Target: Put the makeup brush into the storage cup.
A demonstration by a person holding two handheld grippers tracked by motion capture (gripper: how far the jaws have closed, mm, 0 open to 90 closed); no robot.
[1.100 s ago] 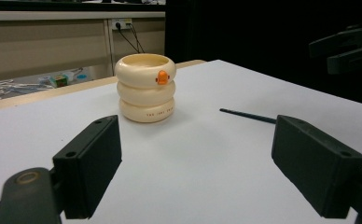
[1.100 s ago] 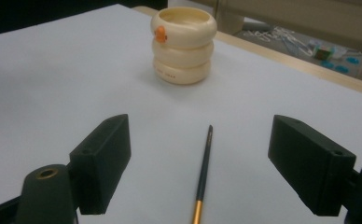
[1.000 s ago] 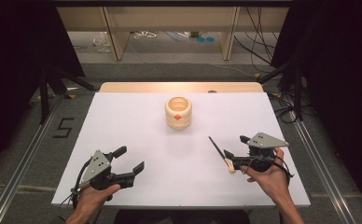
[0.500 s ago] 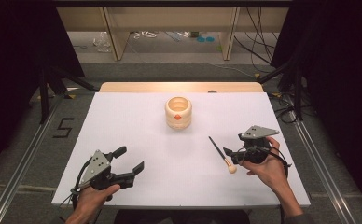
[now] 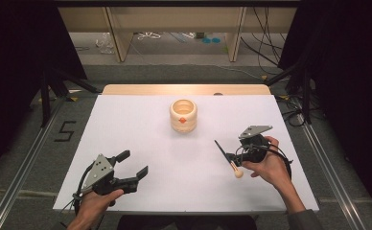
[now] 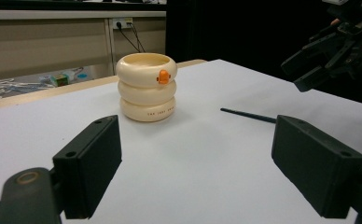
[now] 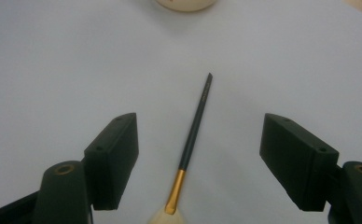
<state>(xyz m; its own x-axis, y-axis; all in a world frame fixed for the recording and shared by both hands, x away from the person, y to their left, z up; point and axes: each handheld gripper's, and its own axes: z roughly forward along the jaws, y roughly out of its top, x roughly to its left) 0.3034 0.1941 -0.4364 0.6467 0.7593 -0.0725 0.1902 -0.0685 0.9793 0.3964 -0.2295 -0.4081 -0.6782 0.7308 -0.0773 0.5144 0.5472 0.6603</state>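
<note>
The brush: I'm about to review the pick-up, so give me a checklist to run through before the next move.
1. Black-handled makeup brush with gold ferrule lies flat on the white table: ok.
2. Right gripper straddles its handle: ok.
3. Fingers touching brush: not ok; they have just been closing, still apart from it.
4. Cream ringed holder upright, mouth open: ok.
5. Left gripper open, away from the brush: ok.

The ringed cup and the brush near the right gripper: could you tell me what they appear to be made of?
The ringed cup looks like smooth cream plastic or glazed ceramic, judging by its soft sheen, with an orange knob on the top ring. The brush has a thin dark handle, probably painted wood or plastic, a shiny gold band that looks like metal, and pale bristles.
</note>
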